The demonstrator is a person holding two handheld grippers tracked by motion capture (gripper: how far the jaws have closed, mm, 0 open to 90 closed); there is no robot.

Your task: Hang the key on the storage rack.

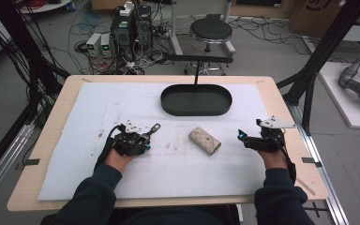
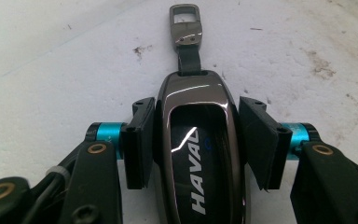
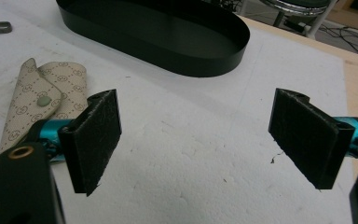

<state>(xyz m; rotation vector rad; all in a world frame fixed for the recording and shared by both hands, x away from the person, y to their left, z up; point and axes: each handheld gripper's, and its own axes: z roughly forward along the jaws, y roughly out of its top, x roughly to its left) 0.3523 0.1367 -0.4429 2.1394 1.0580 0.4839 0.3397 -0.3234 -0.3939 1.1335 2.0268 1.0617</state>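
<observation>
We see a beige patterned pouch (image 1: 205,140) and black oval tray (image 1: 196,100) nearby. Our left gripper (image 2: 195,135) clamps the glossy dark key fob (image 2: 198,144) on the white mat (image 1: 103,108), metal loop (image 2: 185,25) pointing away. Our right gripper (image 3: 196,140) gapes wide, empty.

The car key fob (image 2: 196,154) is a glossy dark, rounded case with white HAVAL lettering on its black face and a short black strap ending in a metal clip loop. It lies flat on the white foam mat (image 2: 51,70), clip end pointing away, clamped on both long sides between the left gripper (image 2: 198,135) pads.
</observation>
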